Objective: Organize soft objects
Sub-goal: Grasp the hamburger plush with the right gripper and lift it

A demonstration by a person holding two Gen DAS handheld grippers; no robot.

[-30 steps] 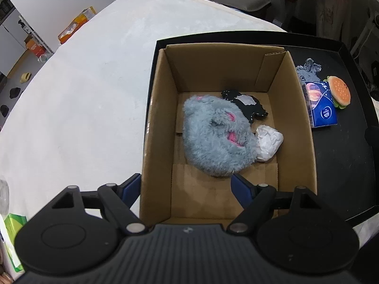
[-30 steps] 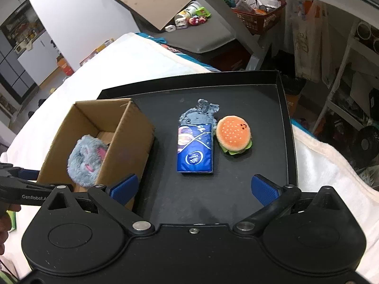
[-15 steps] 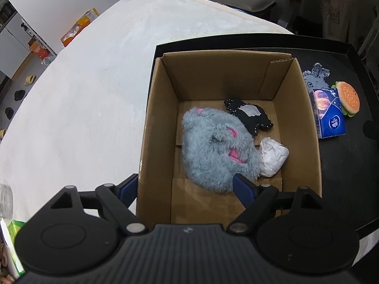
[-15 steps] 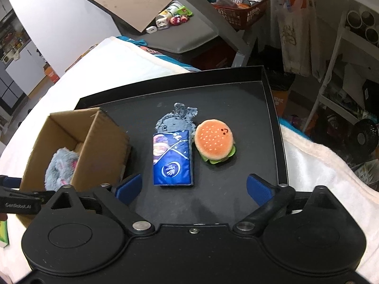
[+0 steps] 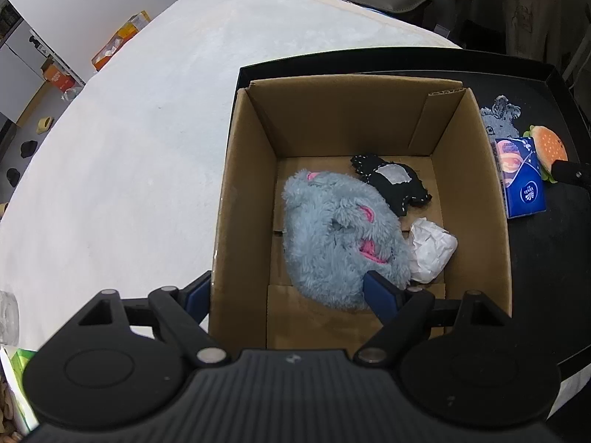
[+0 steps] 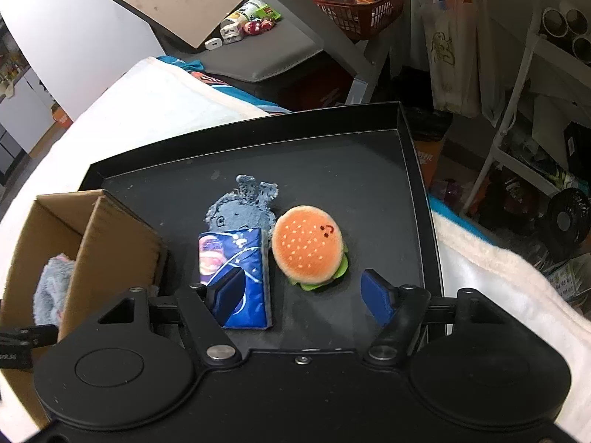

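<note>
Three soft items already sit in the cardboard box (image 5: 472, 184) at the left end of the black tray (image 6: 369, 155): a fluffy grey plush w/ pink bits (image 5: 340, 240), a black-and-white fabric piece (image 5: 391, 184) behind it, and a white crumpled wad (image 5: 430, 245) touching the plush's right side. The left gripper (image 5: 288, 288) hangs over the box's near wall, jaws apart, holding nothing; one fingertip is outside the box wall, the other is over the plush.

Right of the box, 3 items are still out on the tray: a flat grey felt shape (image 6: 242, 206), a blue tissue pack (image 6: 236, 277) lying partly over it, and a burger plush (image 6: 308, 245) just beside the pack.

Farthest right, the right gripper (image 6: 303, 295) is low over the tray, jaws wide apart and empty, one fingertip in front of the tissue pack, the other right of the burger, so the burger lies roughly between them.

Approx. half done, I'd judge: 3 boxed, 3 left. Burger looks like the next pick, though it isn't gripped yet.
</note>
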